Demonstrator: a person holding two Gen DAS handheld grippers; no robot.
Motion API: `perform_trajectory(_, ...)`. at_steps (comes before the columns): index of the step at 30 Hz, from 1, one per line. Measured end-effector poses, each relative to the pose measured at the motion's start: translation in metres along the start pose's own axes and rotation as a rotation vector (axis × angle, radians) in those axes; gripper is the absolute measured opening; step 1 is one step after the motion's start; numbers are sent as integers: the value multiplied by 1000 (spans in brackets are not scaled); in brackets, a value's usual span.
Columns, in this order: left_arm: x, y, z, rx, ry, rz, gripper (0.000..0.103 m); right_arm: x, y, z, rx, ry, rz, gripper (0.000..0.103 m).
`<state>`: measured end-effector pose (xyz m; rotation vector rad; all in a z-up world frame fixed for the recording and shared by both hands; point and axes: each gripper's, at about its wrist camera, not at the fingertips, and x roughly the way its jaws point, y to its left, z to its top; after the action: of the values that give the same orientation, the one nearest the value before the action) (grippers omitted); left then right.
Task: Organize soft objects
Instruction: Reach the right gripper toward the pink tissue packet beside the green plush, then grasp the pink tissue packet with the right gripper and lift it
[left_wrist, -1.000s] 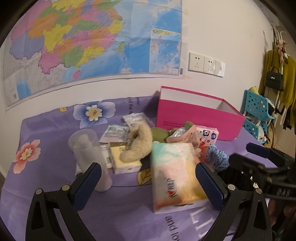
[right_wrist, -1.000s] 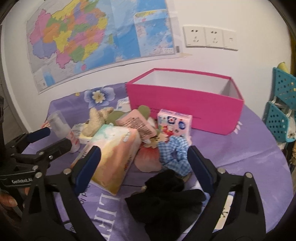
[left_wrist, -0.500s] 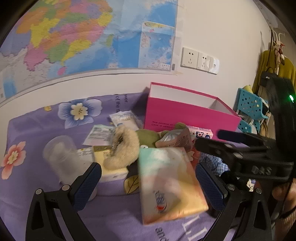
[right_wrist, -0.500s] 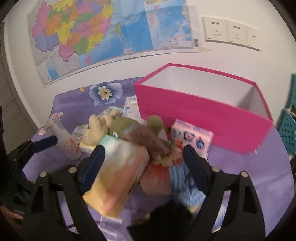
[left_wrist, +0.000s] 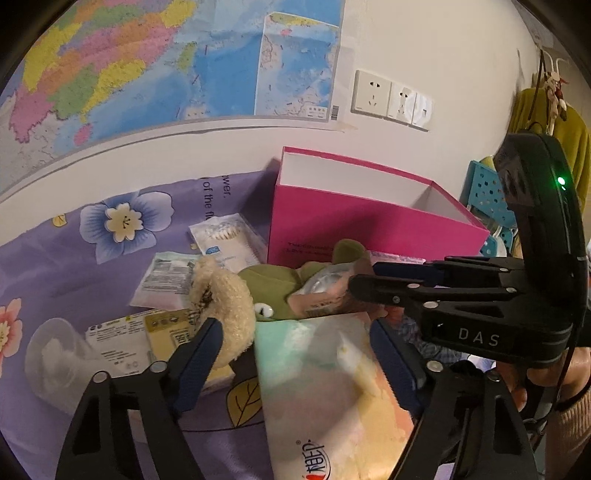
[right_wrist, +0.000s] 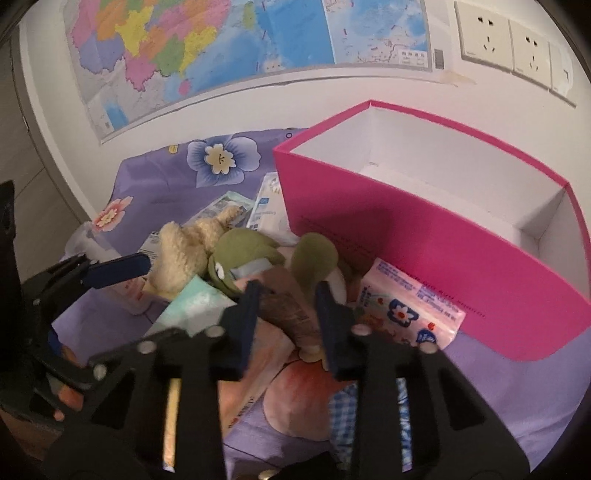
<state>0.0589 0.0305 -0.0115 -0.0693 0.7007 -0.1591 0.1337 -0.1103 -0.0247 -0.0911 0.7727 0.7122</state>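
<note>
The big pink box (right_wrist: 436, 258) waits empty behind the pile on the table (right_wrist: 155, 184), so the left tool (left_wrist: 295, 363), closing but apart around the tissue pack (left_wrist: 332, 398), should squeeze gently, while the right tool (right_wrist: 286, 314), closing, pinches the small pink packet (right_wrist: 291, 310).

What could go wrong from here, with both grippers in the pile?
Both jaws have just been closing.
1. Right gripper pinches the pink packet lying against the green plush; lifting may drag the plush.
2. Left gripper straddles the tissue pack with a gap on one side; it could shove it sideways.
3. The two grippers sit very close, so they may collide.
</note>
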Motion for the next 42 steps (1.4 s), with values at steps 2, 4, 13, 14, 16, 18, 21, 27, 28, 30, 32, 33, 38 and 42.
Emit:
perform_trajectory(2, 1, 0, 1, -3, 0, -13, 80, -2, -1, -1, -6, -4, -13, 15)
perform_trajectory(4, 2, 0, 3, -6, 4, -37, 80, -6, -3, -2, 6, -18, -6, 3)
perform_trajectory(13, 10, -6, 11, 12, 17, -72, 80, -22, -12, -2, 28, -47, 52, 27)
perform_trajectory(14, 10, -6, 11, 14, 18, -74, 80, -18, -12, -2, 33, -34, 59, 40)
perform_trajectory(16, 11, -6, 10, 25, 25, -60, 78, -14, -12, -2, 37, -40, 61, 53)
perform_trajectory(18, 12, -4, 10, 24, 32, -59, 77, -7, -10, 1, 25, -21, 67, 53)
perform_trajectory(21, 13, -4, 10, 31, 35, -69, 76, 2, -8, 6, 3, -4, 81, 44)
perform_trajectory(27, 21, -11, 11, 59, 52, -77, 77, 5, 0, 7, -67, -2, 69, 18)
perform_trajectory(28, 23, -12, 12, 63, 56, -78, 78, 3, 0, 7, -63, -3, 73, 15)
perform_trajectory(30, 27, -12, 15, 56, 69, -82, 78, -2, -3, 5, -43, -17, 88, 11)
perform_trajectory(32, 31, -12, 18, 54, 78, -96, 78, -8, -6, 4, -31, -39, 97, 8)
perform_trajectory(33, 32, -13, 19, 54, 78, -97, 78, -12, -7, 4, -23, -50, 106, 6)
perform_trajectory(38, 32, -12, 27, 20, 82, -215, 78, -33, -9, 5, 3, -103, 147, 3)
perform_trajectory(42, 21, -24, 33, 39, 57, -312, 76, -52, -7, 5, 12, -150, 161, 0)
